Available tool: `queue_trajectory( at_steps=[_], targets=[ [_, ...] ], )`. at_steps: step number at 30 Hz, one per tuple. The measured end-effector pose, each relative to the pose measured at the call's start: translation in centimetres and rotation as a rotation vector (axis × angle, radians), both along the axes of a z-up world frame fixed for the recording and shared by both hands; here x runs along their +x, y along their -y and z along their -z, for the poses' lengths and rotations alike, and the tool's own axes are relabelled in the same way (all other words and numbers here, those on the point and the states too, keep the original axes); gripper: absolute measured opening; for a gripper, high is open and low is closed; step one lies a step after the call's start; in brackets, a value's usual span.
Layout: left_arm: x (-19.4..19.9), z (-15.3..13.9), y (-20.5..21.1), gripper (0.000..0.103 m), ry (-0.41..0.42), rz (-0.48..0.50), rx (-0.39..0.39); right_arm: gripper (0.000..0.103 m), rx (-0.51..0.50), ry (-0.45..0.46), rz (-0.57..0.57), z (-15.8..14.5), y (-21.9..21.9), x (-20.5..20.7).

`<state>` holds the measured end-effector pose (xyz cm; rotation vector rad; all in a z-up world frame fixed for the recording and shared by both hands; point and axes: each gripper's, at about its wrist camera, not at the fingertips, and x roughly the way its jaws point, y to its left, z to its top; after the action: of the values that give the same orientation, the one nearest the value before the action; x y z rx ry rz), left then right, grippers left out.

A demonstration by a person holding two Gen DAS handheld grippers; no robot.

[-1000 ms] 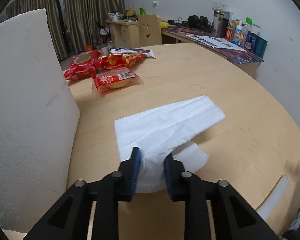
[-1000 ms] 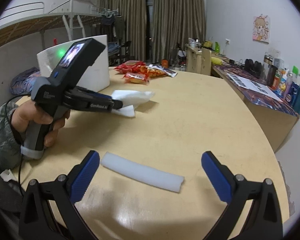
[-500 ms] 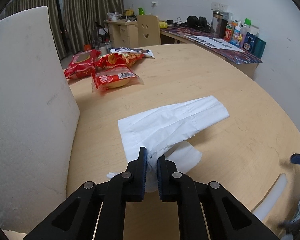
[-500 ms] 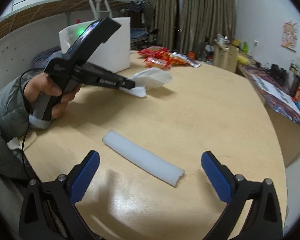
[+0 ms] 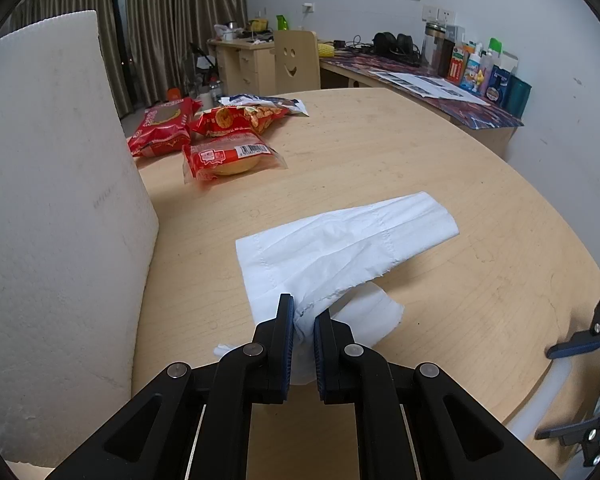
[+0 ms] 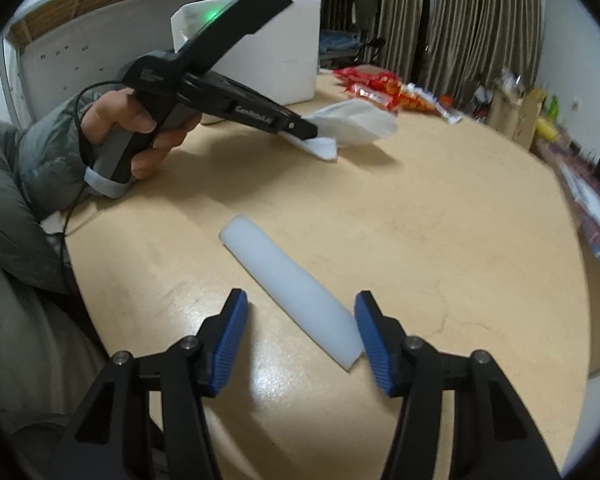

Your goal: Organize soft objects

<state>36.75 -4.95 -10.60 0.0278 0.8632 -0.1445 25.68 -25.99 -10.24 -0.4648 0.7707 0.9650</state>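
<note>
1. Right gripper (image 6: 300,332) has narrowed since 0.5 s ago, jaws still apart, now straddling the near end of the foam strip (image 6: 288,292), bottom center.
2. Left gripper (image 5: 300,332) stays clamped on the tissue (image 5: 340,240), mid-frame, lifted off the table (image 5: 380,152).

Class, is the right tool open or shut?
Open: the right tool has blue pads spread either side of the white foam strip, not gripping it.

The left gripper (image 5: 303,322) has its fingers pinched nearly together, level and pointing forward low over the table. The left hand (image 6: 140,128) grips its handle, sleeve at the wrist. The right gripper (image 6: 300,320) is spread wide, tilted downward, its blue pads (image 6: 230,338) close above the table.
</note>
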Motion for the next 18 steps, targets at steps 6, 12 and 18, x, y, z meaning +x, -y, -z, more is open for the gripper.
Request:
queue_trajectory(
  at_steps=[6, 12, 18],
  targets=[
    [0.0, 0.0, 0.0, 0.01, 0.0, 0.0, 0.0, 0.062, -0.016, 0.003, -0.021, 0.0, -0.3, 0.0],
    [0.0, 0.0, 0.0, 0.01, 0.0, 0.0, 0.0, 0.045, -0.039, 0.031, 0.011, -0.3, -0.4, -0.5],
    [-0.2, -0.1, 0.2, 0.01, 0.0, -0.002, -0.003, 0.031, -0.107, 0.051, 0.14, -0.8, -1.1, -1.4]
  ],
)
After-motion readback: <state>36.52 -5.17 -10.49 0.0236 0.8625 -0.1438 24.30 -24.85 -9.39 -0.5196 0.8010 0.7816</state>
